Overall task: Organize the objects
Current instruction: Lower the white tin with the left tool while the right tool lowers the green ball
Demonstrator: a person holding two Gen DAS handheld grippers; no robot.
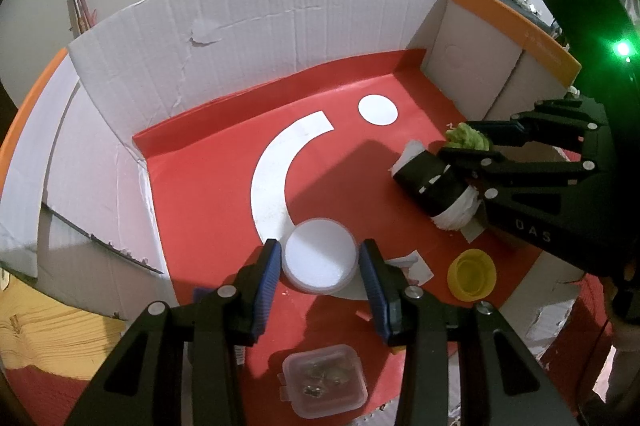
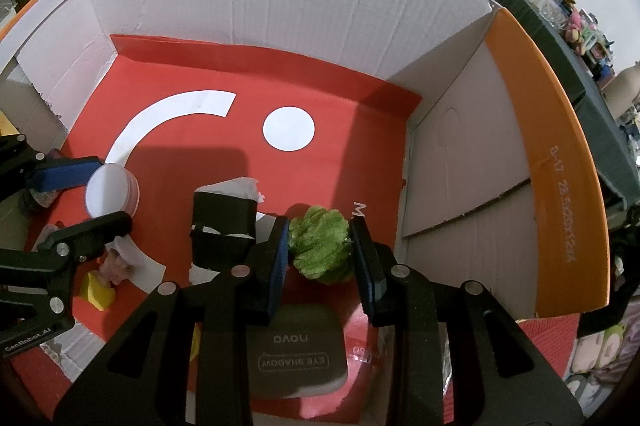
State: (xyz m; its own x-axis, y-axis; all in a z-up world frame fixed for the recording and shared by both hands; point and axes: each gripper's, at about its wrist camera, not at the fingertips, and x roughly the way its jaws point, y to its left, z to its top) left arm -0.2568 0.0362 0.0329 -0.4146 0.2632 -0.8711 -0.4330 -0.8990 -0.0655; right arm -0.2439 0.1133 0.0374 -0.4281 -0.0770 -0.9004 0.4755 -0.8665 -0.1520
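A round white container (image 1: 319,255) sits on the red box floor (image 1: 208,186), between the blue pads of my left gripper (image 1: 320,268); the jaws look closed on its sides. It also shows in the right wrist view (image 2: 110,189). My right gripper (image 2: 320,250) has its pads against a crinkled green object (image 2: 322,246), also seen in the left wrist view (image 1: 468,138). A white roll with a black band (image 2: 224,222) lies just left of it, and shows in the left wrist view too (image 1: 432,186).
White cardboard box walls (image 1: 248,38) with orange flaps (image 2: 532,114) enclose the floor. A yellow cap (image 1: 472,274), a clear lidded box (image 1: 324,380), a grey eye-shadow case (image 2: 298,350), a yellow piece (image 2: 98,292) and paper scraps (image 1: 416,266) lie near the front.
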